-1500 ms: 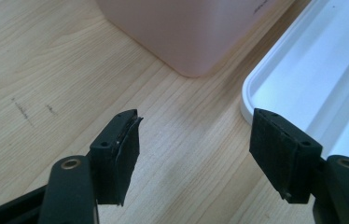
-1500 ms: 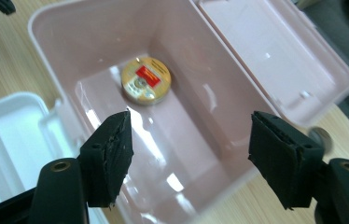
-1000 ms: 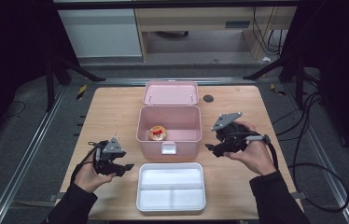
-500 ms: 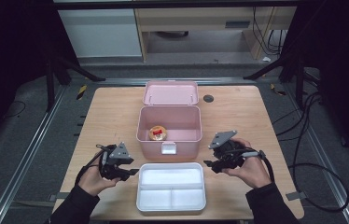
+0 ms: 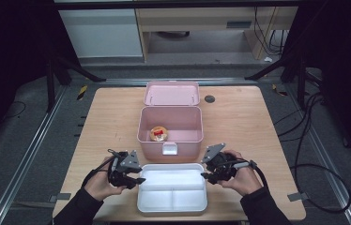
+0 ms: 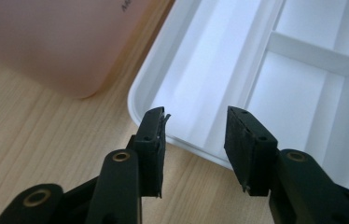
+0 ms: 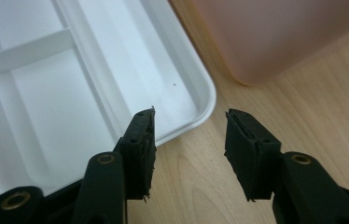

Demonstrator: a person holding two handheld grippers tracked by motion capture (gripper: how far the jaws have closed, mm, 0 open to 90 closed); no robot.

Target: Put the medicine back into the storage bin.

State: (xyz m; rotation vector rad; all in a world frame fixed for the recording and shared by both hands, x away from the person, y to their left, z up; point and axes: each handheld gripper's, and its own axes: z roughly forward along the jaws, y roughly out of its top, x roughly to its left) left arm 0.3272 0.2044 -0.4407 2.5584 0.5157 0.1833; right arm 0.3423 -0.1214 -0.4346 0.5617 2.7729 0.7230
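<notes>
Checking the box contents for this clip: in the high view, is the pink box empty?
No, the open pink box holds a small round orange-and-red thing near its left wall.

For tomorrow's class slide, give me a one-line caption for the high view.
Two hand-held tongs, left and right, flank a white divided tray before an open pink box.

Pink box (image 6: 56, 42) blurred, cut off; lettering unreadable

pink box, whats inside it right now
In the high view the open pink box holds one round orange-topped item at its left side; the rest of the visible floor is bare. The near wall hides the strip of floor behind it.
</notes>
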